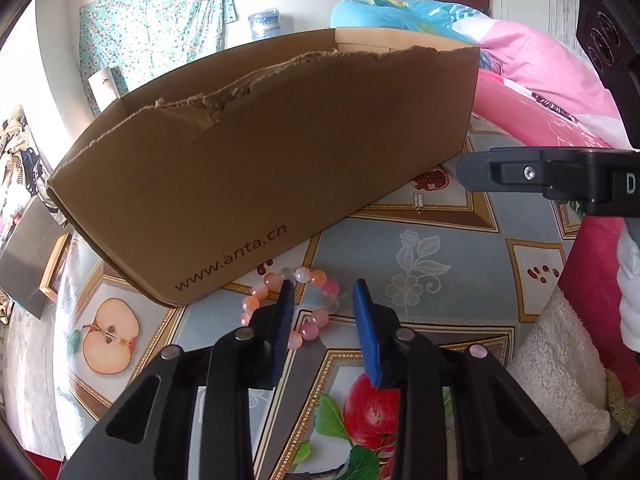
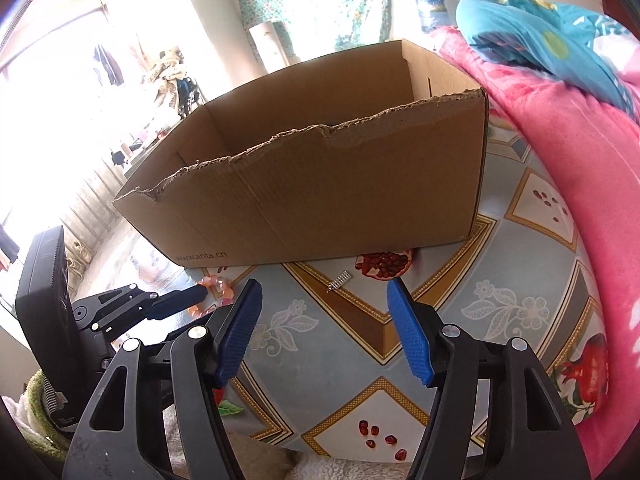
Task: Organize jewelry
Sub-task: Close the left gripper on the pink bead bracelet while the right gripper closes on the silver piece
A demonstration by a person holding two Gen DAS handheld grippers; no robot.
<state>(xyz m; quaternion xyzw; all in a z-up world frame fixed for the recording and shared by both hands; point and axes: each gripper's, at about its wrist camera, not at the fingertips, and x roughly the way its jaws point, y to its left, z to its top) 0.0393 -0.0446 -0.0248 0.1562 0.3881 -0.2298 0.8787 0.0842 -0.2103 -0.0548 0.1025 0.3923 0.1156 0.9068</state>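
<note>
The pink and clear bead bracelet [image 1: 296, 308] lies flat on the patterned tablecloth [image 1: 440, 300], just beside the near wall of the torn cardboard box [image 1: 260, 168], close to the corner printed with a web address. The left gripper [image 1: 324, 292] is right over it, pointing steeply down: its left pad [image 1: 284, 320] stands inside the ring of beads while the right pad [image 1: 366, 328] sits outside the ring's right edge, so the bracelet's right arc lies in the gap between them. The jaws stand at a narrow setting, yet bare cloth shows between the beads and the right pad, so no squeeze is visible and the bracelet reads as not yet gripped. The right gripper [image 2: 324, 284] hovers well to the right over bare cloth with jaws fairly wide and nothing between them; a small silvery clip-like piece [image 2: 340, 280] lies just ahead of it, before the box. In the right wrist view the bracelet [image 2: 216, 290] shows only partly, off to the left beside the left gripper's finger [image 2: 180, 300]. The left hand is plainly the nearer one for the bracelet, and the box's open top lies directly ahead and above, so the coming move likely calls for closing on that arc, then lifting over the ragged near wall.
</note>
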